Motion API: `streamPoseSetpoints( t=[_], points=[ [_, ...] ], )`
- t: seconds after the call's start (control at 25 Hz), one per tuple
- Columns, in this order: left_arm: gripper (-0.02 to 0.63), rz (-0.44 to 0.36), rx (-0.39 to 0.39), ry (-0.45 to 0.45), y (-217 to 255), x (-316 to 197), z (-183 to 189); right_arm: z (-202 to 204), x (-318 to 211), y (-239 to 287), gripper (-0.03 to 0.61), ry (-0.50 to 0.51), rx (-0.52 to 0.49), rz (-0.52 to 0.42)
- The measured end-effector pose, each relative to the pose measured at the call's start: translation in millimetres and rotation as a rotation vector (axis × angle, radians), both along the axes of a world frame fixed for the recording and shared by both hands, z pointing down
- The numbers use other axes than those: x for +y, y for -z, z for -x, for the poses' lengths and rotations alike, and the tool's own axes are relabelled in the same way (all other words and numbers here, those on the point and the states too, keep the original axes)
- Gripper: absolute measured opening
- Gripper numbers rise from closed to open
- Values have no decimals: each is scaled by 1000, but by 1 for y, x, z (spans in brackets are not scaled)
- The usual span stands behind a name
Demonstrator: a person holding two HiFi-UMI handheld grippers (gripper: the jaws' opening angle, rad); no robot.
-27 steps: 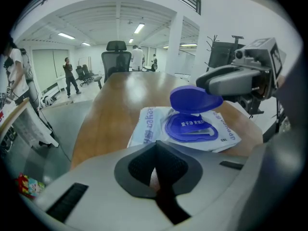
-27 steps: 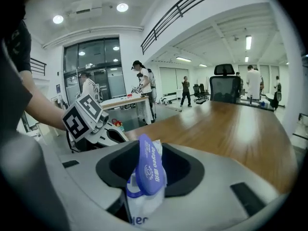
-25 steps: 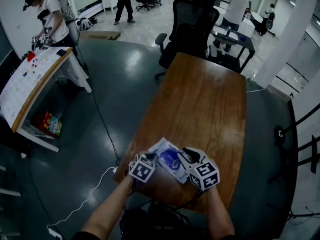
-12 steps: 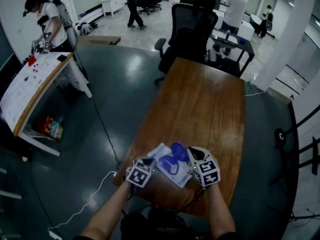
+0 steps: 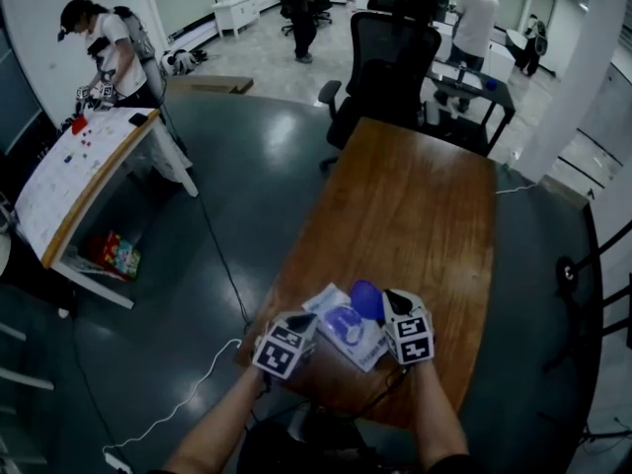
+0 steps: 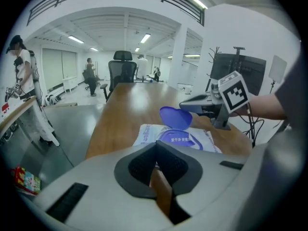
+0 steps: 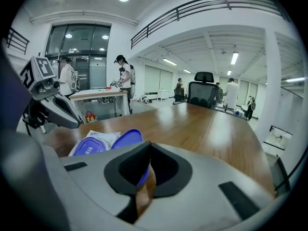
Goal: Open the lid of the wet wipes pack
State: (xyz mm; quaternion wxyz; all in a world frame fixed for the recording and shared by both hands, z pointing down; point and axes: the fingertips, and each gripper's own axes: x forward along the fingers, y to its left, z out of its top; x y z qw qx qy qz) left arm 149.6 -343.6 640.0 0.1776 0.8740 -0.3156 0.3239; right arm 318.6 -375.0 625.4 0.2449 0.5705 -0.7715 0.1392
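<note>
The white wet wipes pack (image 5: pixel 344 330) lies near the front edge of the wooden table (image 5: pixel 415 205). Its blue lid (image 5: pixel 365 299) stands lifted off the blue label. My right gripper (image 5: pixel 380 310) is shut on the lid's edge; its jaws have just been closing with the lid (image 7: pixel 126 139) between them. My left gripper (image 5: pixel 301 326) hovers at the pack's near left corner, jaws together, nothing visible between them. In the left gripper view the pack (image 6: pixel 180 138) and raised lid (image 6: pixel 175 117) lie just ahead, with the right gripper (image 6: pixel 185 105) at the lid; the pack's near edge is hidden.
A black office chair (image 5: pixel 395 57) stands at the table's far end. A white table (image 5: pixel 79 166) with small items sits at the left, a person beside it. A white cable (image 5: pixel 197 383) lies on the dark floor. More people stand at the back.
The blue lid has swung up from flat on the pack to standing raised. My right gripper went from above the lid to gripping its edge. The left gripper has lifted a little.
</note>
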Motion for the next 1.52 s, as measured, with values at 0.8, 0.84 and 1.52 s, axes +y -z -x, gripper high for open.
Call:
streamPoseSetpoints(
  t=[0.8,0.84,1.52],
  points=[
    [5,-257,353,-129,171,28,-14,64,95,178,9,-168,-260,-381],
    [5,-266,362,-133,177,29,-13,69,98,184,9,-168,-259,-392],
    [5,-326,475,-261,240,58,-23,99,122,245,9,-139,-251,-533]
  ],
)
